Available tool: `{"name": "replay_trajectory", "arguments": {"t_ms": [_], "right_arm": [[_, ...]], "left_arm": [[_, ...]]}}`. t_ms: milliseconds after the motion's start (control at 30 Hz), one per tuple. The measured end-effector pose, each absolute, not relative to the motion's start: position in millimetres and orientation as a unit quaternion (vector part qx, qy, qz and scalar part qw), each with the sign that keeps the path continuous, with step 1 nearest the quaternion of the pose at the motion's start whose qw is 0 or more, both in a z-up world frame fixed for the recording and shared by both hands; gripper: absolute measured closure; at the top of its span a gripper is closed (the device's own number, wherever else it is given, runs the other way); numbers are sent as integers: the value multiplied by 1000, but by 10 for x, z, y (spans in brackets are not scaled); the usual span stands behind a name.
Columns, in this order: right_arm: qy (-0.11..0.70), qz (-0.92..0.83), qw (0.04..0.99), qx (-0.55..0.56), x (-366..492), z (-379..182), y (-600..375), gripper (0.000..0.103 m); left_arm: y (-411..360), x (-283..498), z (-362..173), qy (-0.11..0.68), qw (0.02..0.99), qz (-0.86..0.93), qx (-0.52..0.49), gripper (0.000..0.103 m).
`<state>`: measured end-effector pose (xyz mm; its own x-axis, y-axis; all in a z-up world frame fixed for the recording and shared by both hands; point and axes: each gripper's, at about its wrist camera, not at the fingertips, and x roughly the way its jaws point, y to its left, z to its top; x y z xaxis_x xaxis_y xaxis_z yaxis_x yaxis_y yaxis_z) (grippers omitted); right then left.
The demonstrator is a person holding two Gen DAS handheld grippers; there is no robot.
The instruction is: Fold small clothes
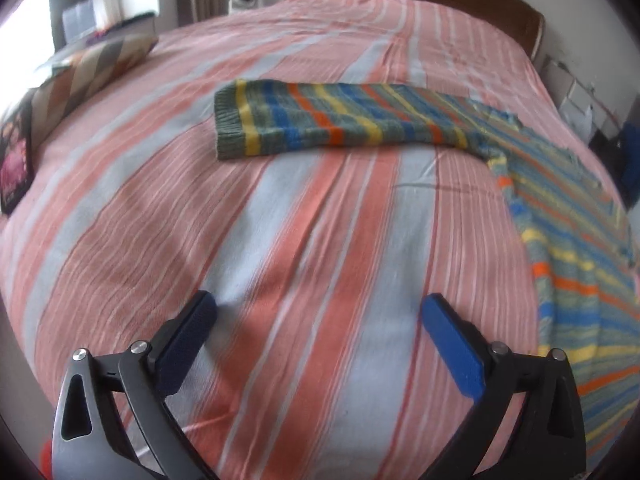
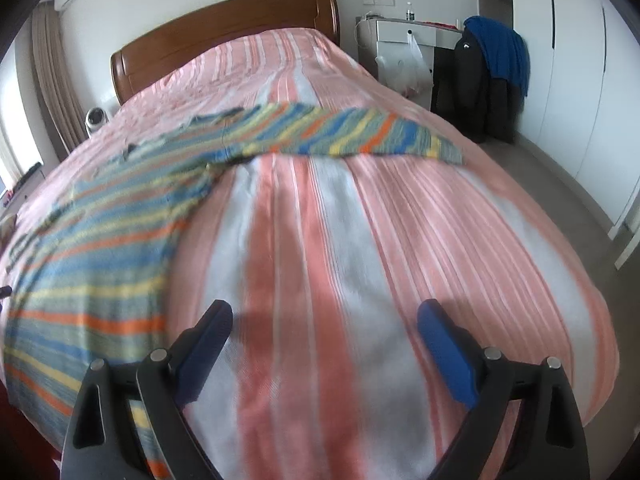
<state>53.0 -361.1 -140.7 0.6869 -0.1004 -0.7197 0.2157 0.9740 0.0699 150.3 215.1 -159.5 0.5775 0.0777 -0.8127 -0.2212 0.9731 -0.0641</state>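
Note:
A small knitted sweater with green, blue, yellow and orange stripes lies flat on the bed. In the left wrist view its left sleeve (image 1: 332, 118) stretches across the middle and its body (image 1: 576, 264) runs down the right side. In the right wrist view the body (image 2: 92, 248) is at the left and the other sleeve (image 2: 352, 132) reaches right. My left gripper (image 1: 320, 312) is open and empty above the bedspread, left of the sweater body. My right gripper (image 2: 324, 320) is open and empty above the bedspread, right of the body.
The bed has a pink and pale blue striped cover (image 2: 328, 240) and a brown wooden headboard (image 2: 224, 28). A patterned cushion and books (image 1: 92, 64) lie at the bed's far left. A white desk (image 2: 404, 36) and a chair draped with dark clothes (image 2: 484, 76) stand at the right.

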Motion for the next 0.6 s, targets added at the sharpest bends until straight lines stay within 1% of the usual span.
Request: {"name": "replay_trajectory", "arguments": {"t_ms": [133, 200, 600], "right_arm": [[390, -92, 915, 50, 558, -1476, -3527, 2], [389, -94, 916, 46, 562, -1498, -3513, 1], [383, -101, 918, 27, 560, -1565, -3479, 0]], "left_arm": [[2140, 1487, -1618, 442, 890, 89, -73, 0], [2142, 1483, -1638, 434, 893, 91, -73, 0], [2110, 1410, -1662, 421, 898, 98, -78, 0]]}}
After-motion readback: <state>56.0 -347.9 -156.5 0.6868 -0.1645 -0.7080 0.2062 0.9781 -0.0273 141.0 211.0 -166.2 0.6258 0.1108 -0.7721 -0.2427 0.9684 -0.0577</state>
